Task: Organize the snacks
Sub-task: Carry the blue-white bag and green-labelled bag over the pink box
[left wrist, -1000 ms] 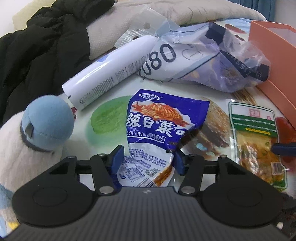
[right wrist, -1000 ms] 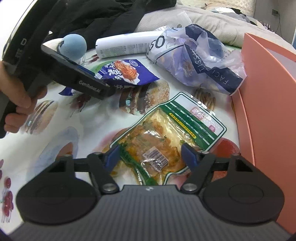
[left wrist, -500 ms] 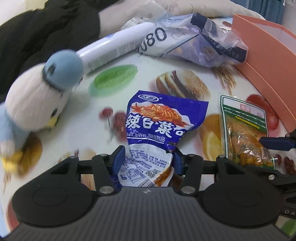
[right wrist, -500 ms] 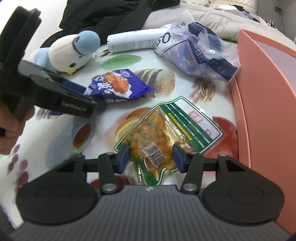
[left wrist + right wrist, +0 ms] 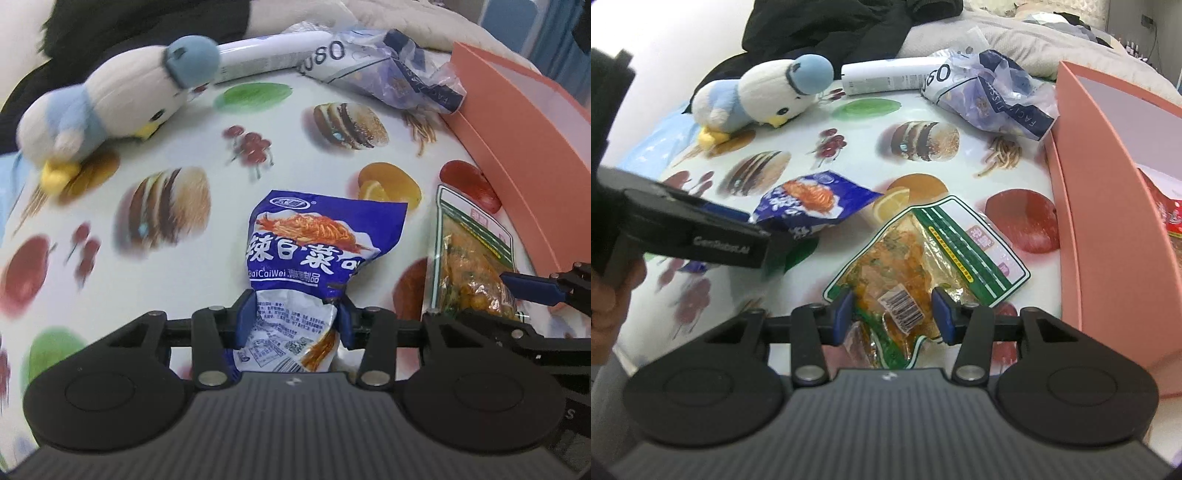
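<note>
My left gripper (image 5: 293, 319) is shut on the lower end of a blue snack packet (image 5: 317, 243) and holds it above the food-print tablecloth; the packet also shows in the right wrist view (image 5: 812, 203). My right gripper (image 5: 892, 314) is shut on a clear green-edged packet of orange snack (image 5: 923, 258), lifted off the cloth; that packet also shows in the left wrist view (image 5: 469, 254). A pink box (image 5: 1108, 192) stands open at the right, with a red packet (image 5: 1171, 218) inside.
A plush blue-and-white bird (image 5: 764, 96) lies at the back left. A white tube (image 5: 886, 77) and a crumpled tissue bag (image 5: 993, 99) lie at the back. Dark clothes and bedding are behind. The tablecloth (image 5: 184, 206) has fruit and burger prints.
Both grippers have pulled back and up with their packets, so more of the cloth and the plush bird show. The right jaws have closed in on the orange snack packet.
</note>
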### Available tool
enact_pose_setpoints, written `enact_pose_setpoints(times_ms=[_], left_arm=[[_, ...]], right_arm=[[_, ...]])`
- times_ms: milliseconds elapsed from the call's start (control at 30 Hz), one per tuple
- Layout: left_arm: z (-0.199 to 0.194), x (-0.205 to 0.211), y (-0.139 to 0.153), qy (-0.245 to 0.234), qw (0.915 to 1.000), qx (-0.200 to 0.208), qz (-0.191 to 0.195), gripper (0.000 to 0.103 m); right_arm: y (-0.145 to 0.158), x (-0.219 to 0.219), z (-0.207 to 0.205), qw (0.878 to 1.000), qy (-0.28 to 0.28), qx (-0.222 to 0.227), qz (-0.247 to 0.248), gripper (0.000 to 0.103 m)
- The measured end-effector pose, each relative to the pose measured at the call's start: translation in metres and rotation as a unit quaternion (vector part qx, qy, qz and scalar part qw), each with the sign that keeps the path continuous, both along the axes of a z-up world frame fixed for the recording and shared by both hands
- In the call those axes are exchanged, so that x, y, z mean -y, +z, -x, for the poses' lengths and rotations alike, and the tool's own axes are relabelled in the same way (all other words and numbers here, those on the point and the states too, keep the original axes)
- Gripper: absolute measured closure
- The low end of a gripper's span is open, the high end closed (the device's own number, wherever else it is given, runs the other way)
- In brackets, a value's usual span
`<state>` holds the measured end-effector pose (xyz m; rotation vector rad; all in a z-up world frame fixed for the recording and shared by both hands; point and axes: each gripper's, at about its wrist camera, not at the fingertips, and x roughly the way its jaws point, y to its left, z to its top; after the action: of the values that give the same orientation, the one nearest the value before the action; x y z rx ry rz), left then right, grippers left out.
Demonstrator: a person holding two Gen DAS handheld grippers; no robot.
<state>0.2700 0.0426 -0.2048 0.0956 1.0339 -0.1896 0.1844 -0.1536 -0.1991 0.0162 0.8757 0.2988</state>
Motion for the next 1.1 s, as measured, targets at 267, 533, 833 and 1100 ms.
enact_pose_setpoints(times_ms=[267, 533, 833, 1100], left_arm=[[0.042, -0.009, 0.013, 0.039, 0.9985, -0.001, 0.038, 0.055], [0.074, -0.002, 0.039, 0.044, 0.9966, 0.017, 0.068, 0.056], [0.101, 0.011, 0.074, 0.037, 0.9942, 0.043, 0.091, 0.057], [0.122, 0.023, 0.103, 0.025, 0.9914, 0.064, 0.111, 0.056]], right_arm=[[0.022, 0.000, 0.033, 1.000, -0.007, 0.022, 0.002, 0.054], [0.050, 0.010, 0.068, 0.998, -0.025, 0.053, -0.002, 0.054], [0.081, 0.026, 0.100, 0.995, -0.047, 0.082, -0.012, 0.054], [0.103, 0.031, 0.119, 0.993, -0.047, 0.106, -0.015, 0.055]])
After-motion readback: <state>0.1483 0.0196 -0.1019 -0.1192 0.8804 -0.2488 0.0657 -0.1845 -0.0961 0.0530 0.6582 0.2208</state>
